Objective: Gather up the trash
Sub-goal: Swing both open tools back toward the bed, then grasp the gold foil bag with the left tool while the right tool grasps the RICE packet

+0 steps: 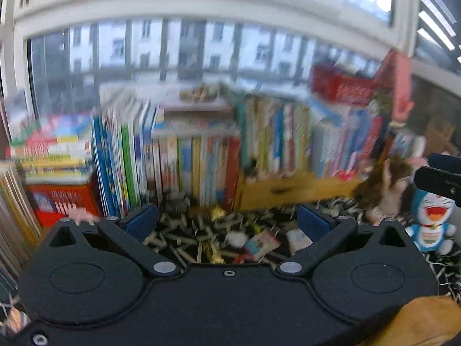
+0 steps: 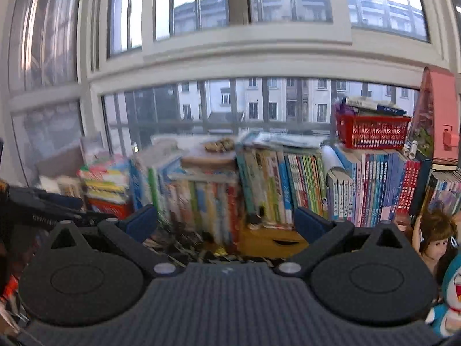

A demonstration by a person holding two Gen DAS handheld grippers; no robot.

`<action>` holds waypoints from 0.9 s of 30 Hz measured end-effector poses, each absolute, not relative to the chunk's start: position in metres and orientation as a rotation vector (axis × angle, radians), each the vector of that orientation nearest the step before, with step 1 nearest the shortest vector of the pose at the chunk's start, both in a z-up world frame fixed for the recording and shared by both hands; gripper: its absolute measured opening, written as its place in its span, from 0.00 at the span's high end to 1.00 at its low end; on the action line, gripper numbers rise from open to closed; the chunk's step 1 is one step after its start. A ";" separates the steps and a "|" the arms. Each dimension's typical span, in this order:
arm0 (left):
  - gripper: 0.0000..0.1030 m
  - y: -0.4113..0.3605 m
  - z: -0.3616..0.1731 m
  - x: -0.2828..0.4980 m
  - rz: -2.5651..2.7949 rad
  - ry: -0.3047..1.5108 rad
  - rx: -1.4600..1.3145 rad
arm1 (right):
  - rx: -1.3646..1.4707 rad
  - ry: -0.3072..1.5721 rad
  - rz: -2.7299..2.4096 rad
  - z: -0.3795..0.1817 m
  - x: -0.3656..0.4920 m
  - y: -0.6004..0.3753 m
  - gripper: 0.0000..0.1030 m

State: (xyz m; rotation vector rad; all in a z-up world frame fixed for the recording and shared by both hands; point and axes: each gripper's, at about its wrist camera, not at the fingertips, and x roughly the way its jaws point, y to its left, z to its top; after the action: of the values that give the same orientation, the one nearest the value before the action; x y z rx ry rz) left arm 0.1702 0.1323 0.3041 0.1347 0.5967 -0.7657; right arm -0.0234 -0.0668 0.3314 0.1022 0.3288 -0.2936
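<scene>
My left gripper [image 1: 227, 219] has its two blue-padded fingers spread wide with nothing between them. Through the gap, the left wrist view gives me the trash [image 1: 230, 239]: a scatter of shredded paper strips, a gold foil wrapper, a small printed packet and a white crumpled bit, all lying on a dark surface just in front of the row of books [image 1: 178, 155]. This view is heavily blurred, so I cannot tell the smaller scraps apart.

My right gripper [image 2: 226, 222] is also wide open and holds nothing. It points higher, so most of its view is window [image 2: 230, 57] and book spines; only a thin strip of the shredded paper [image 2: 184, 245] shows low between the fingers, with a glint of gold foil beside it.

The right view gives me things the left one smears or cuts off: a red basket [image 2: 373, 134] holding books on top of the upright row, a pink box [image 2: 440, 115] at the far right, and a doll [image 2: 435, 236] with brown hair. The wooden box [image 2: 270, 242] with a slot handle shows in both, under the middle books.

The blue-and-white plush toy [image 1: 430, 222] sits whole in the left view, at the right of the litter; the right view catches only its edge. The left view also shows a dark piece of the right gripper at its right edge.
</scene>
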 end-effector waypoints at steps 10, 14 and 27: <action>0.00 0.058 0.169 0.255 -0.746 0.732 0.174 | 0.188 0.558 -0.247 0.191 0.075 -0.125 0.00; 0.01 0.048 0.114 0.281 -0.671 0.809 0.192 | 0.238 0.649 -0.237 0.134 0.108 -0.148 0.00; 0.06 0.014 0.036 0.309 -0.651 0.888 0.233 | 0.220 0.717 -0.220 0.043 0.178 -0.159 0.00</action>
State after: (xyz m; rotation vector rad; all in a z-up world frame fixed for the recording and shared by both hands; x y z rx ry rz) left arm 0.3090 0.0141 0.0357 0.2329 0.8881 -0.6514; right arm 0.1782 -0.1591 0.0426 0.2197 0.7167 -0.2196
